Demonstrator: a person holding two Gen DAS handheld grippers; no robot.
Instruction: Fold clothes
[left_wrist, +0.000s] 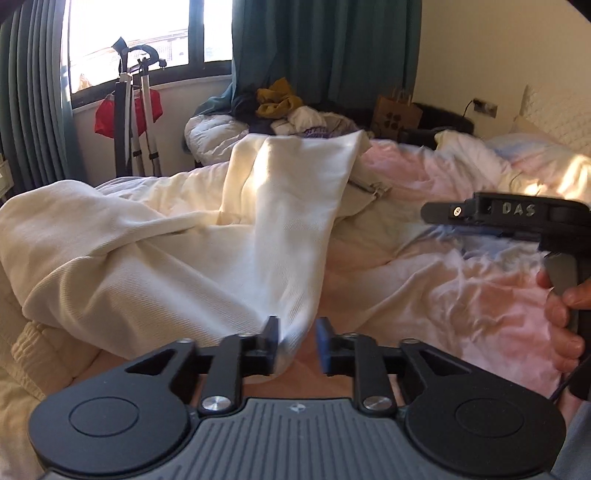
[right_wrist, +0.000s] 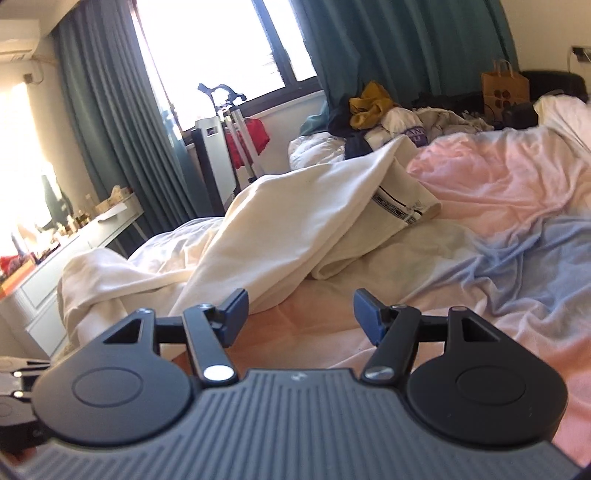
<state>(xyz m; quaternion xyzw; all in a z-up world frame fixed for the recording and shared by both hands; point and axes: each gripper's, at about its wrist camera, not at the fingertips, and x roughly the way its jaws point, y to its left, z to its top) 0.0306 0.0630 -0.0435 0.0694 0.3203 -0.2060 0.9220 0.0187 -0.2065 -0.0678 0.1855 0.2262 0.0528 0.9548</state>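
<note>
A cream-white garment (left_wrist: 177, 254) lies crumpled on the bed, with one long part (left_wrist: 291, 206) stretched from the far side down to my left gripper (left_wrist: 297, 345). The left gripper's jaws stand a little apart with the end of that cloth between them, and the cloth hangs taut from there. The same garment shows in the right wrist view (right_wrist: 280, 229), lying in folds with a dark-striped waistband (right_wrist: 397, 208) at its far end. My right gripper (right_wrist: 301, 314) is open and empty just above the sheet, to the right of the garment. It also shows in the left wrist view (left_wrist: 509, 218), held in a hand.
The bed is covered with a rumpled pink and blue sheet (right_wrist: 498, 206). A heap of other clothes (left_wrist: 295, 114) lies at the far side, with a brown paper bag (right_wrist: 504, 88) beside it. A dresser with small items (right_wrist: 62, 236) stands at the left.
</note>
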